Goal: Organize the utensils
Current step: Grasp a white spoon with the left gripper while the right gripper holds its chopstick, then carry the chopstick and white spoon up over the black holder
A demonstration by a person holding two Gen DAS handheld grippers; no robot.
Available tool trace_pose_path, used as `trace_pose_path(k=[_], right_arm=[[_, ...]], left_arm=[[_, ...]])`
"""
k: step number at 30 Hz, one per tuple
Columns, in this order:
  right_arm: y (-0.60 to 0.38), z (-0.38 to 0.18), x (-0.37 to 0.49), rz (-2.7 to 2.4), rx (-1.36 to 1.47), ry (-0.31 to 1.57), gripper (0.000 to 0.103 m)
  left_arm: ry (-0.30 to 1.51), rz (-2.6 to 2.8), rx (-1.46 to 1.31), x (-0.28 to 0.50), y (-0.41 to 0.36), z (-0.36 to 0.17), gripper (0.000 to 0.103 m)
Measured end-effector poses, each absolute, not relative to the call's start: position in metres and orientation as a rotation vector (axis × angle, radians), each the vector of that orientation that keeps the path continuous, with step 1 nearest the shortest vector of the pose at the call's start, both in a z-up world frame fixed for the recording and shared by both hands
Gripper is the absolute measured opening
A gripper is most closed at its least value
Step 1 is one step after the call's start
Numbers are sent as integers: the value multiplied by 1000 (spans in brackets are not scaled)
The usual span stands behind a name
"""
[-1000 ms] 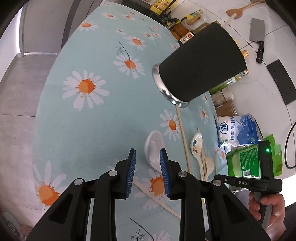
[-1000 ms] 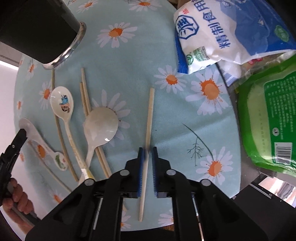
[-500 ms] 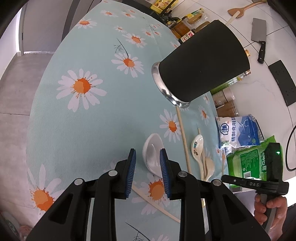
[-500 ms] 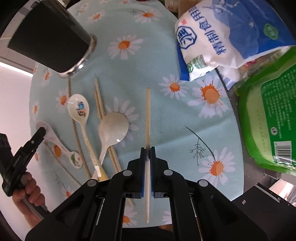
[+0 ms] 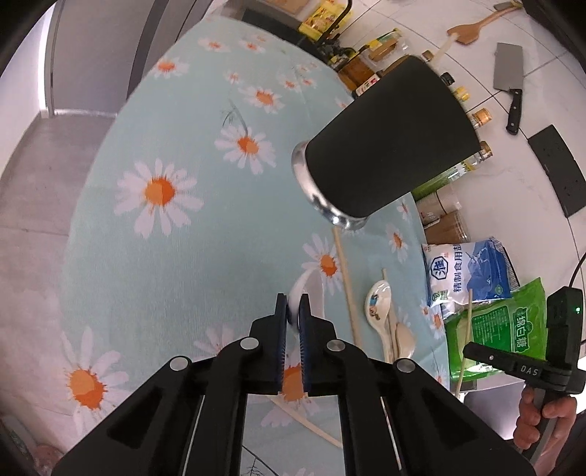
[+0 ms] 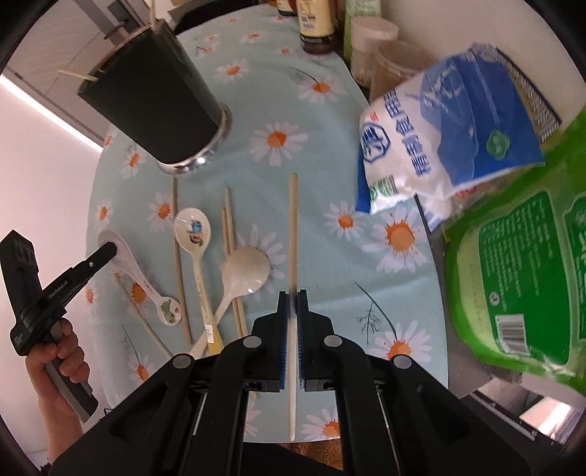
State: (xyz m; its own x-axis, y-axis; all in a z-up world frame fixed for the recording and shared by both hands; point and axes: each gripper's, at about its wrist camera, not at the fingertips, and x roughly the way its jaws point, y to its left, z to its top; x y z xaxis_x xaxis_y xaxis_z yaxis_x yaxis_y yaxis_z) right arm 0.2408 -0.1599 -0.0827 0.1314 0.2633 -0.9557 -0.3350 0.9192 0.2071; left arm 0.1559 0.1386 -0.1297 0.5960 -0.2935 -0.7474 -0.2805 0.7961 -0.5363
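My left gripper [image 5: 293, 311] is shut on the bowl end of a white ceramic spoon [image 5: 311, 293], seen from the right wrist view [image 6: 128, 263] too. My right gripper [image 6: 292, 304] is shut on a pale chopstick [image 6: 292, 227] and holds it above the cloth; it also shows in the left wrist view [image 5: 465, 340]. A black utensil cup [image 6: 154, 102] with a steel base stands at the back and holds a few sticks. On the cloth lie a cartoon-print spoon [image 6: 194, 234], a plain white spoon [image 6: 245, 274] and several chopsticks [image 6: 177, 256].
A blue-and-white salt bag [image 6: 450, 146] and a green sugar bag [image 6: 520, 263] lie at the table's right edge. Sauce bottles [image 6: 315, 25] and paper cups [image 6: 373, 40] stand at the back. A cleaver [image 5: 507, 80] and a wooden spatula [image 5: 472, 29] hang on the wall.
My left gripper has closed on the white spoon's bowl. My right gripper has lifted the chopstick off the cloth and pulled back, so more of the table shows.
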Motion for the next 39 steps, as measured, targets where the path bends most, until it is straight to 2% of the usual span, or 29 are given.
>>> trace_pose_path(k=[11,20,30,39], right_arm=[[-143,-50,250,719,-84,1229,5],[-118,-19,259,927,-89,1087,5],[-116,24,292,1030,4,981,5],[-112,80,307,1055,82,702,5]], left_arm=[[859,75,-559,150,125,-66,5],[747,66,-394,155,79,6,5],[632,84,-241,170,50,69,5],[516,102,-168,189,50,119,5]])
